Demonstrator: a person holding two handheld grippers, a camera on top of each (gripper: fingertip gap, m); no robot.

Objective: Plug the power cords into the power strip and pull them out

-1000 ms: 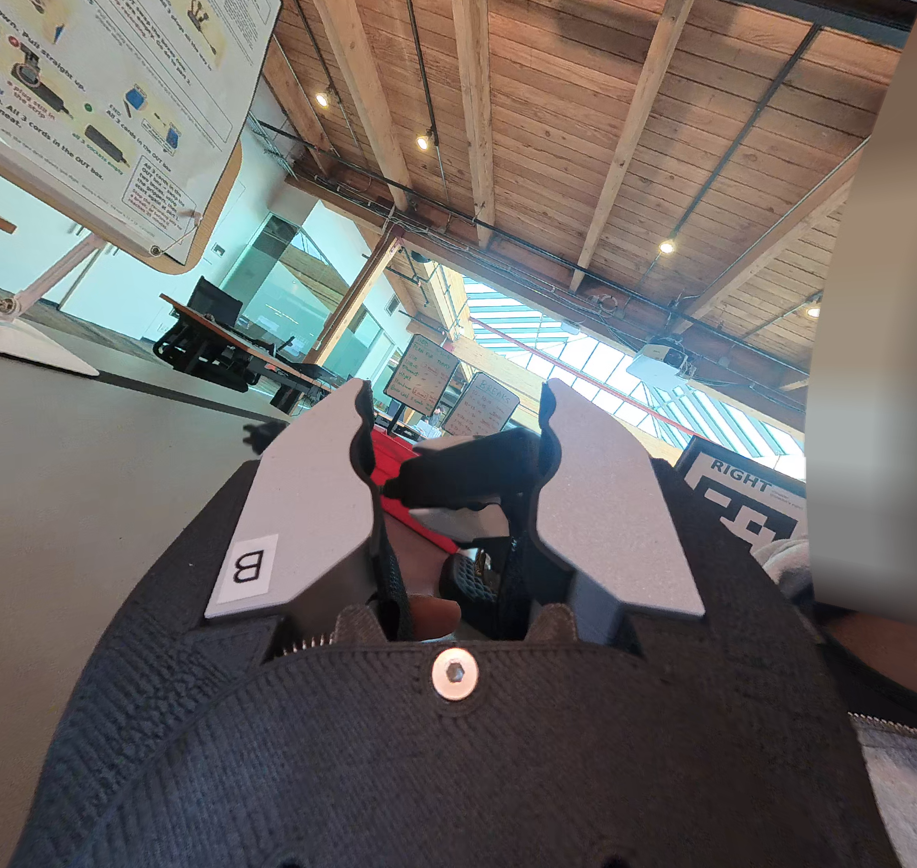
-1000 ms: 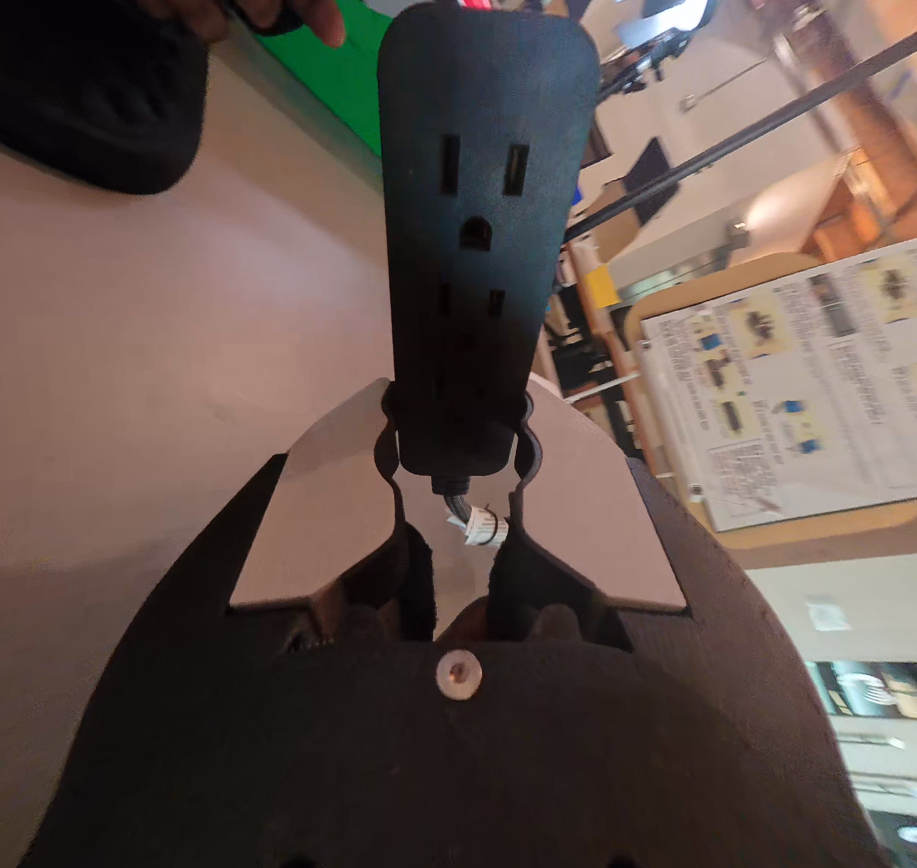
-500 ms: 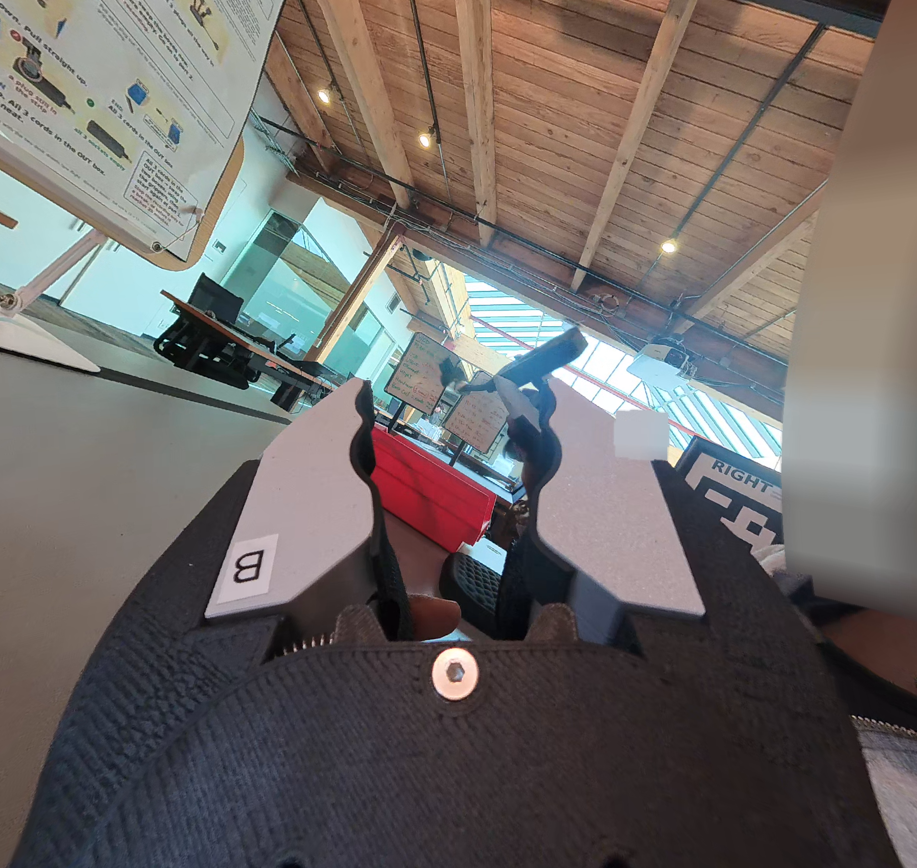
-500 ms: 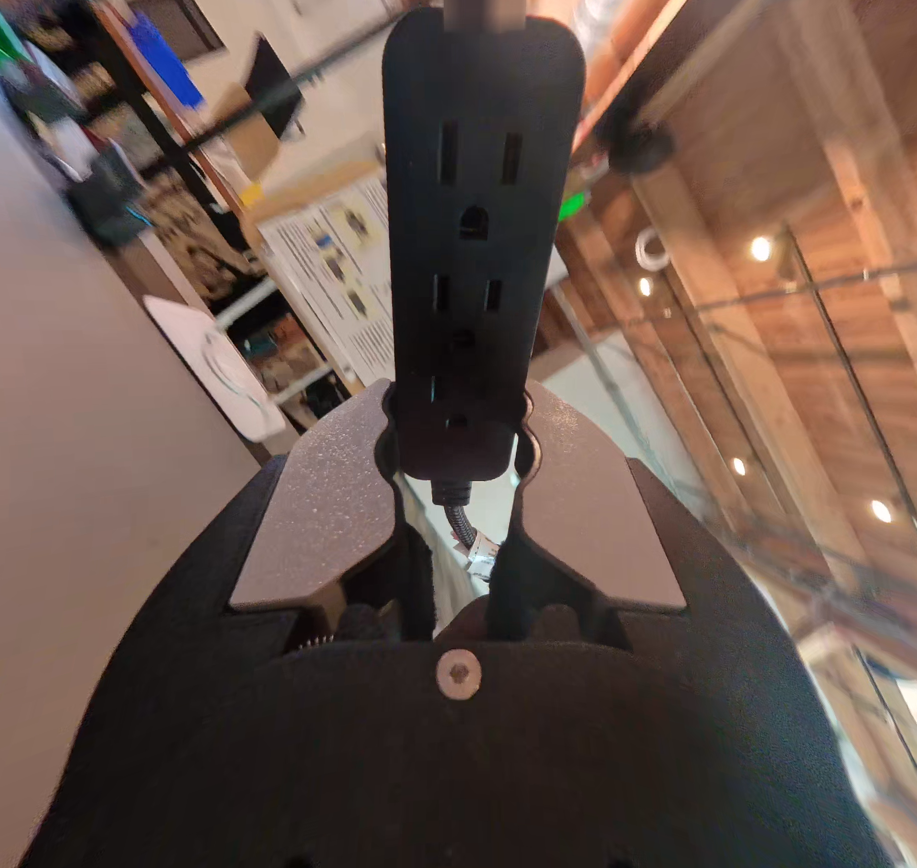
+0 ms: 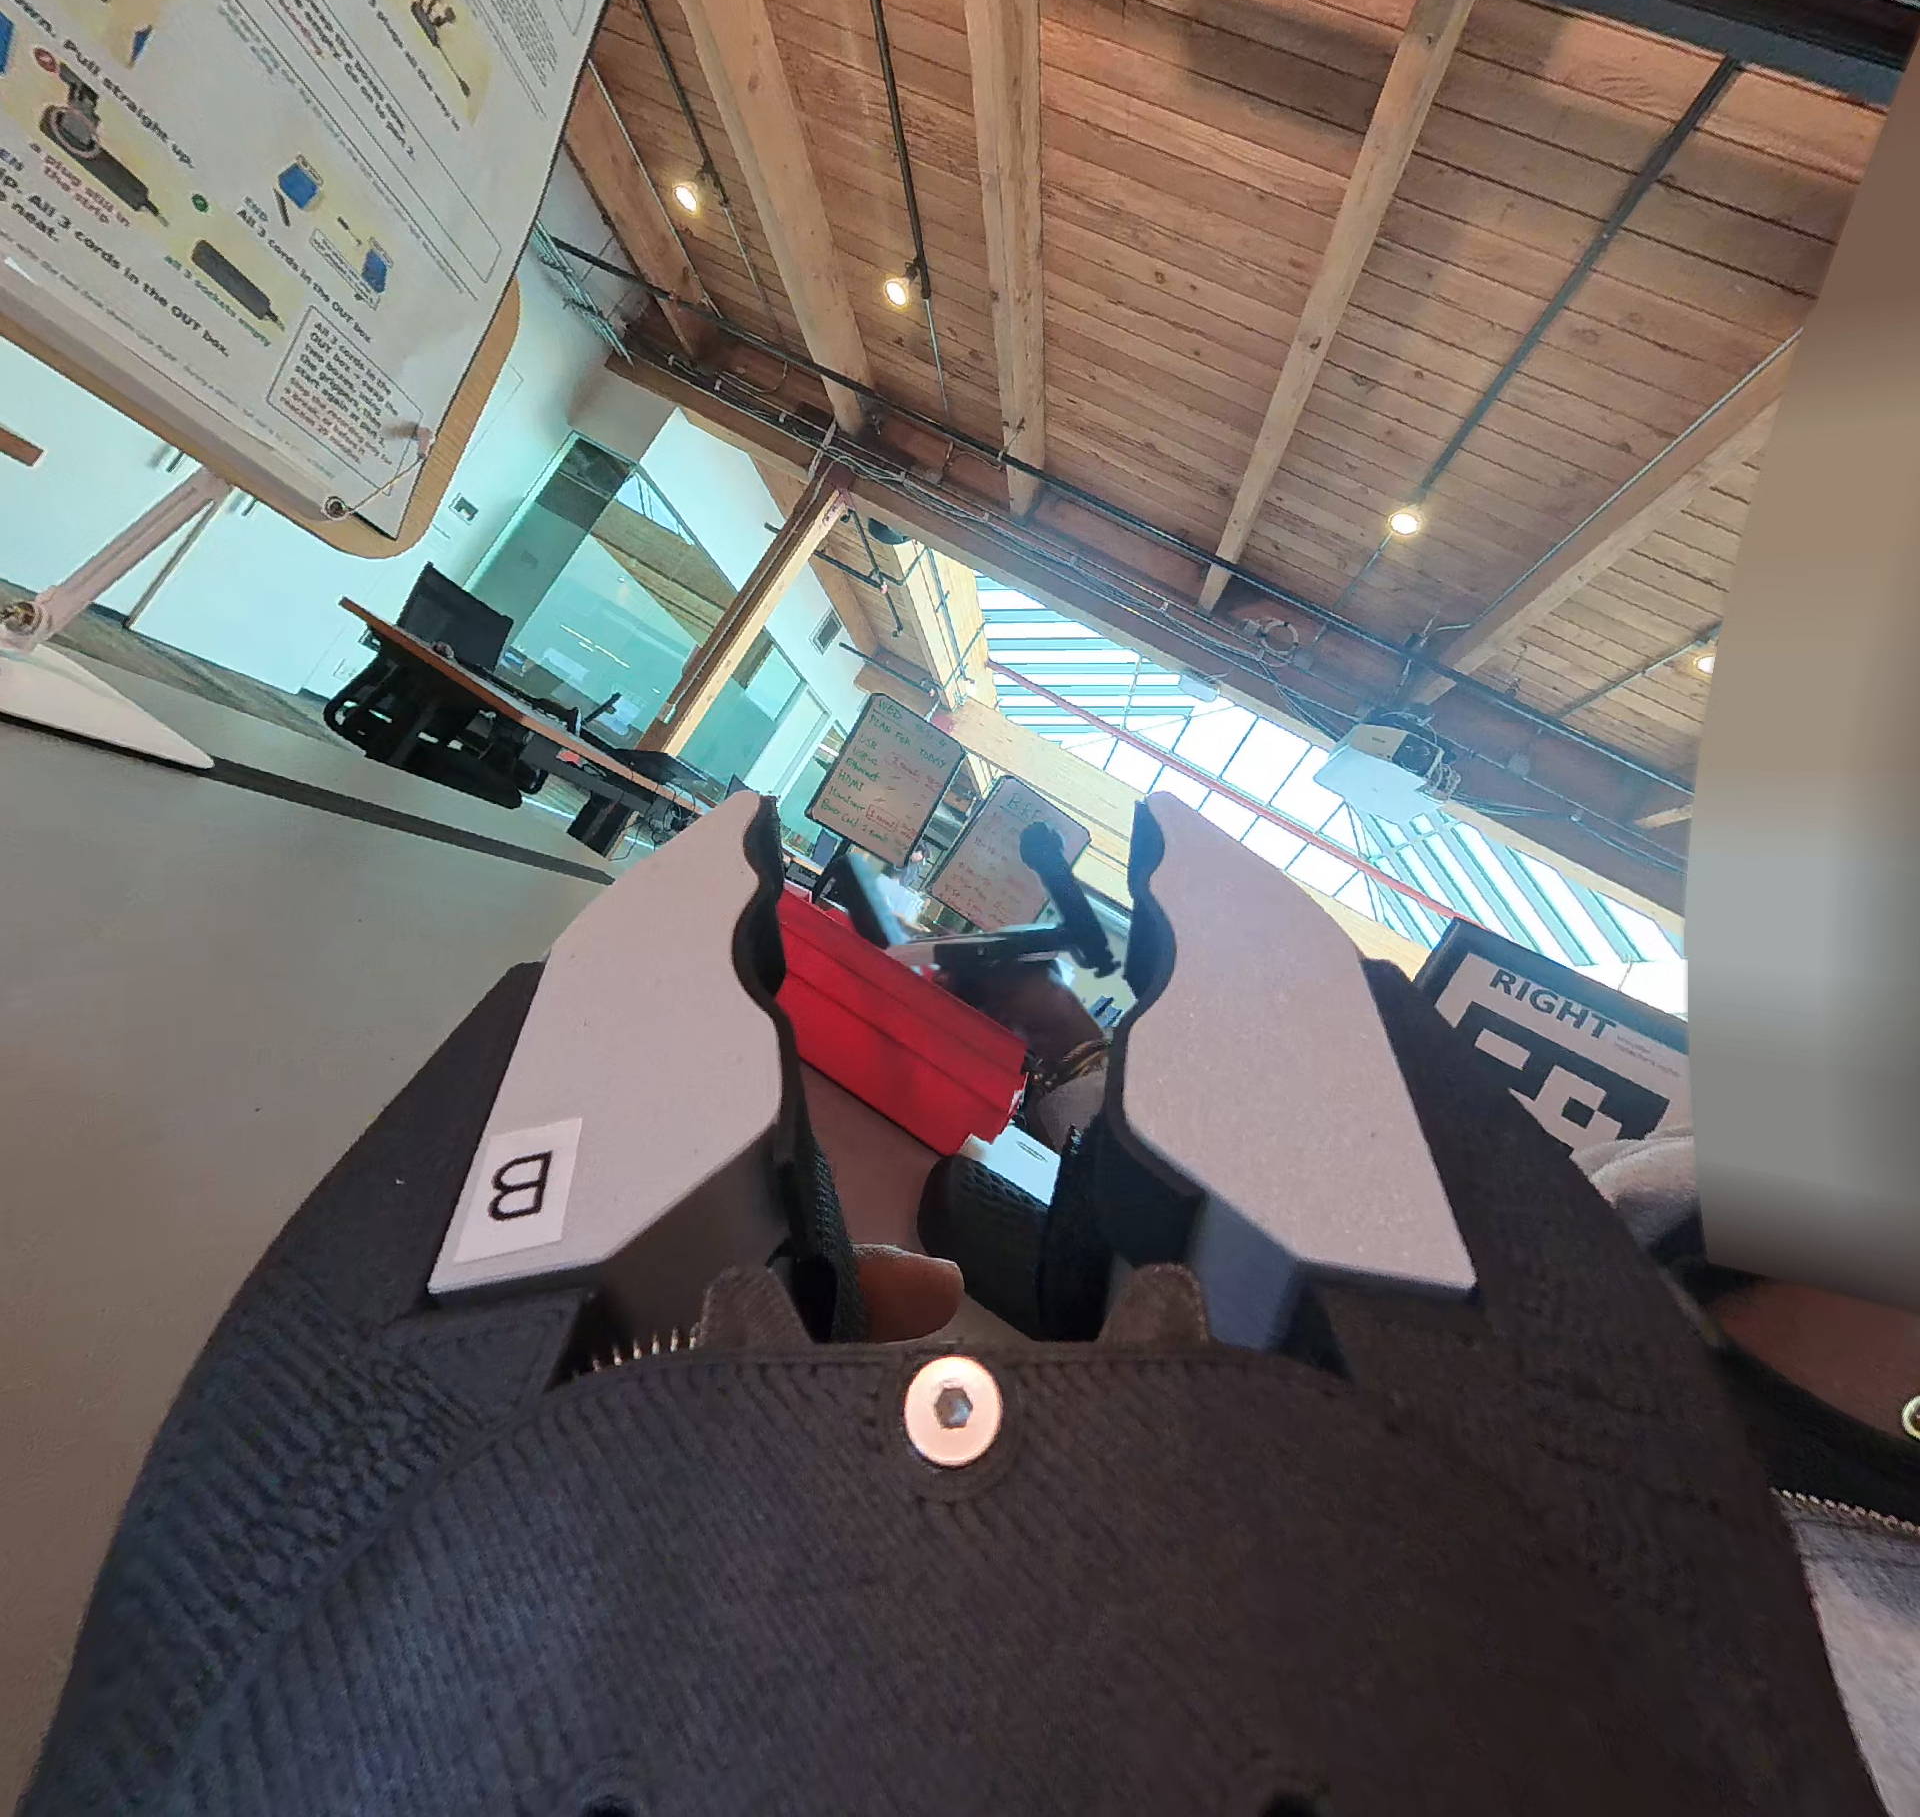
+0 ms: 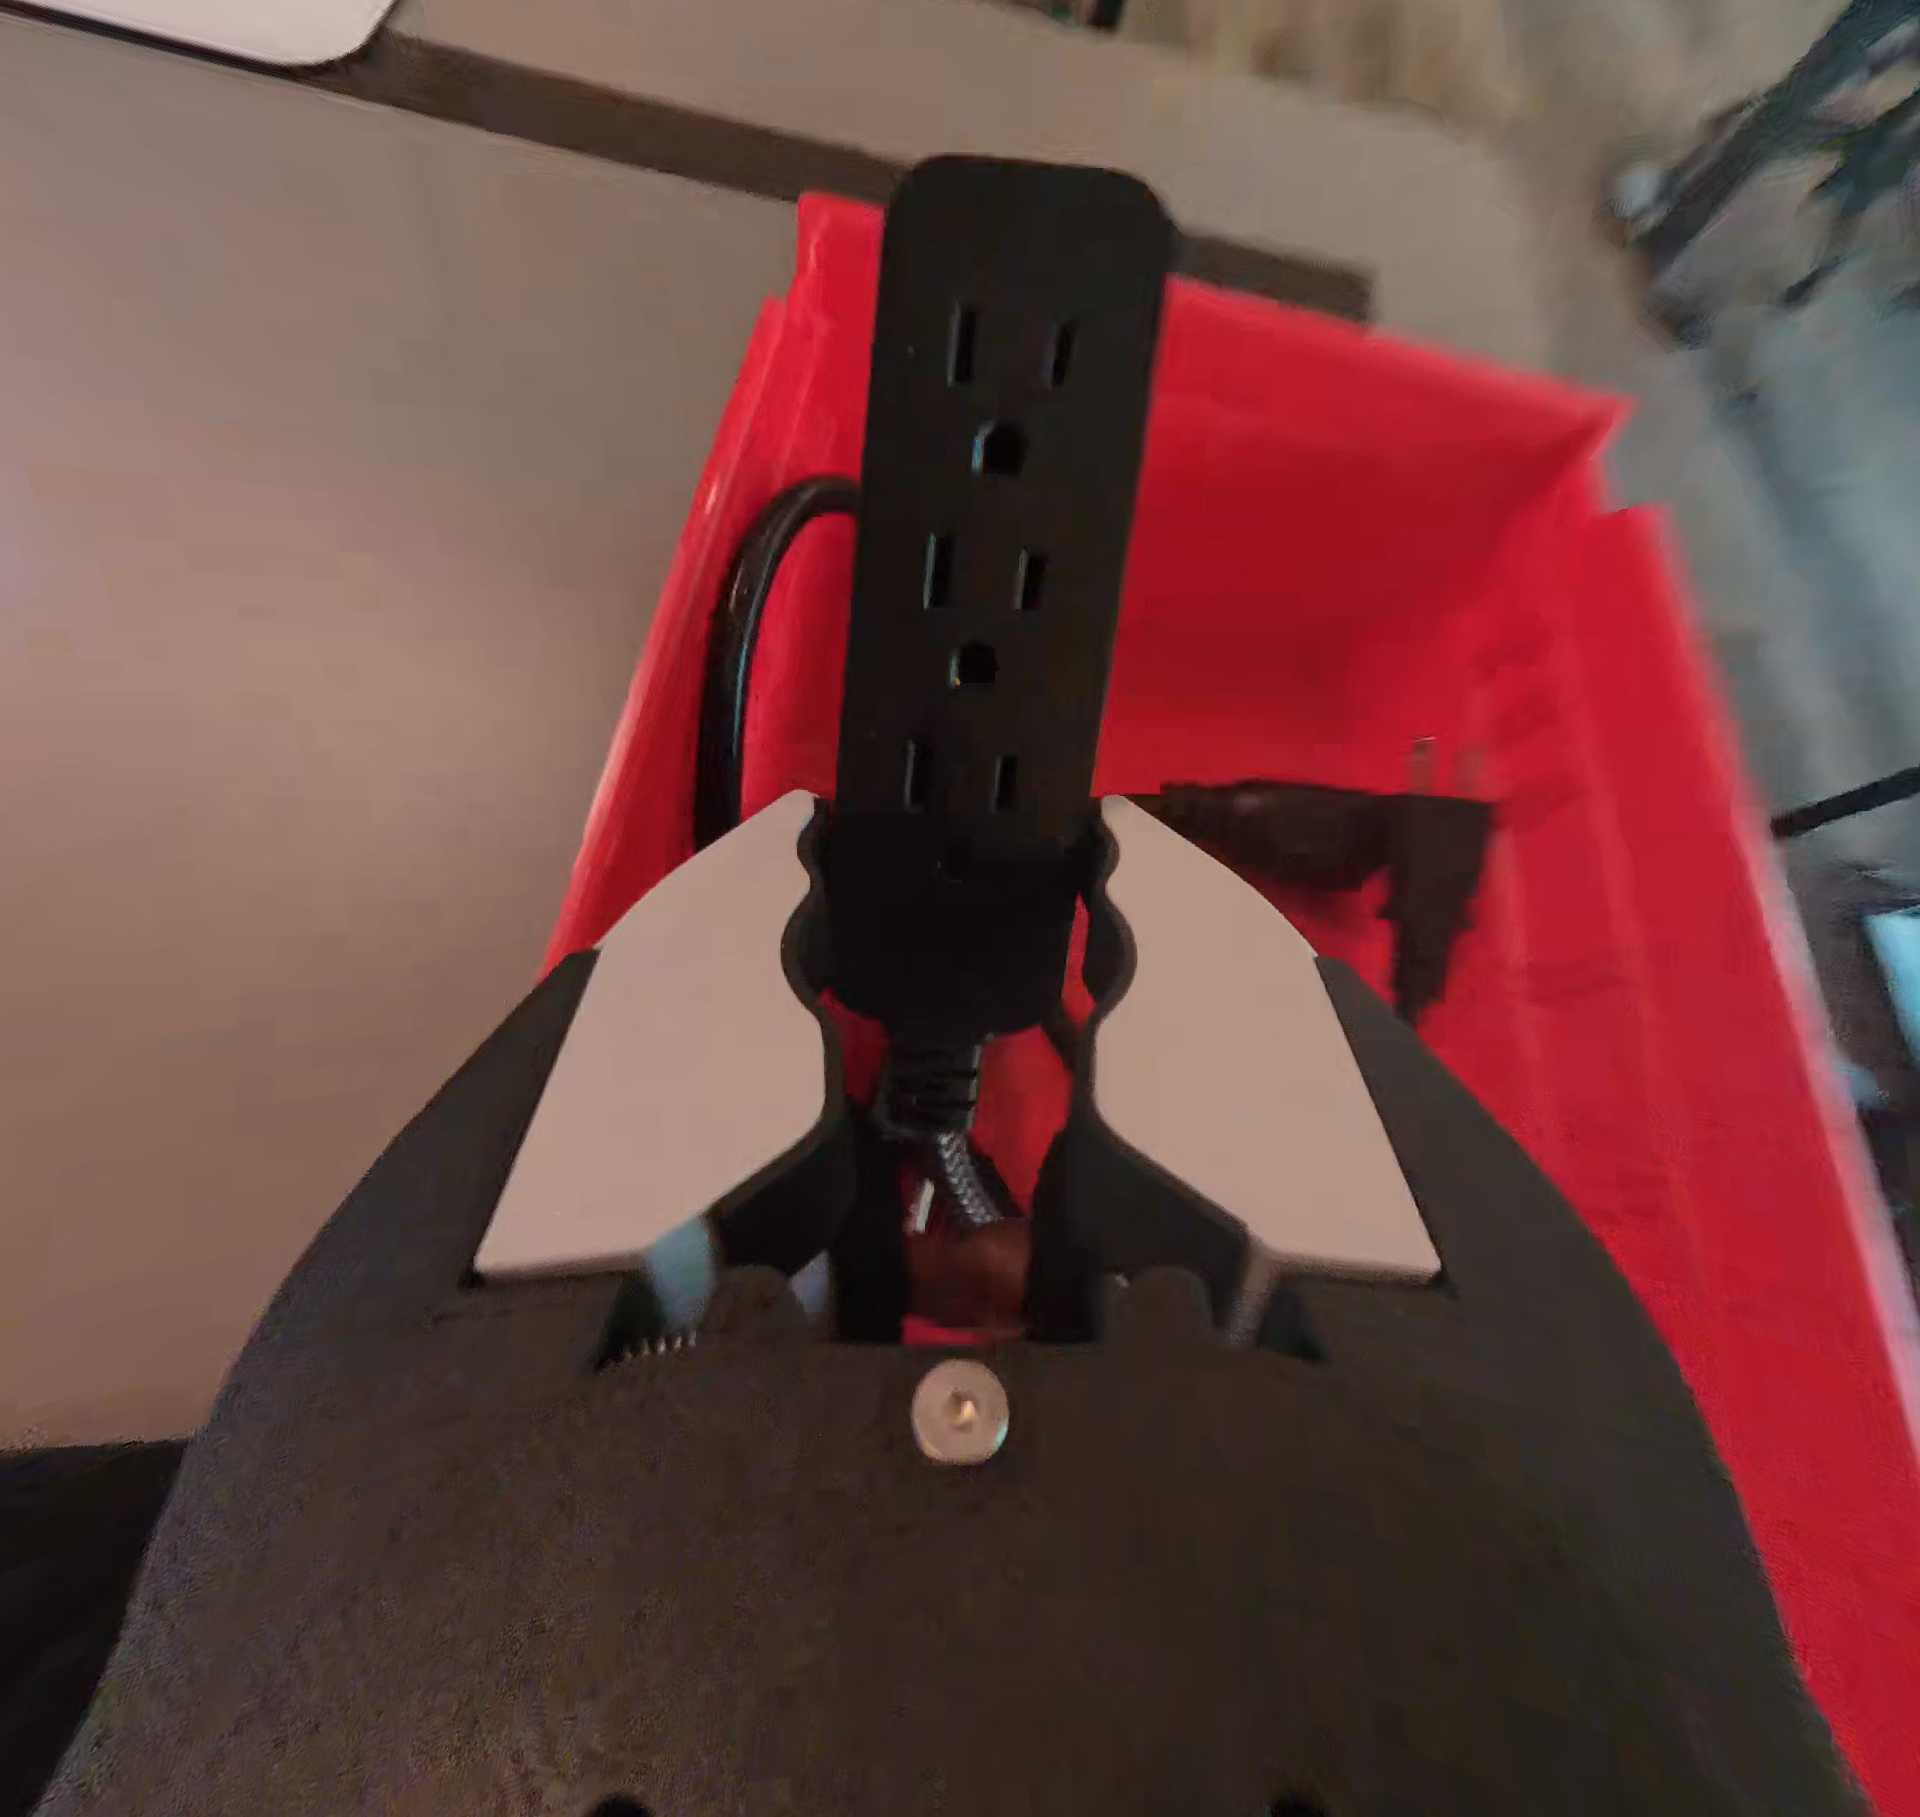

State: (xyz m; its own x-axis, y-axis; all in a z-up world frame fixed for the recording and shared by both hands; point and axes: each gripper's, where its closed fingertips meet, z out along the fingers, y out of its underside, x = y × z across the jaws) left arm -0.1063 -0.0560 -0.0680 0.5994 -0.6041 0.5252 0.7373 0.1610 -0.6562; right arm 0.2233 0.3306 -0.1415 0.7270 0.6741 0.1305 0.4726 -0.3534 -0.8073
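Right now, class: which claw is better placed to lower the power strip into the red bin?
Right claw: it already clamps the power strip above the red bin. The left claw is open and empty.

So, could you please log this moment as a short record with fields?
Right tool: shut on the black power strip, gripping its cord end
Power strip sockets: all visible ones empty
Below the strip: red bin on the grey table
In the bin: black plug with prongs up, and a black cord looping at the left wall
Left tool: open, holding nothing, pointing up towards the wooden ceiling
Image quality: right view motion-blurred
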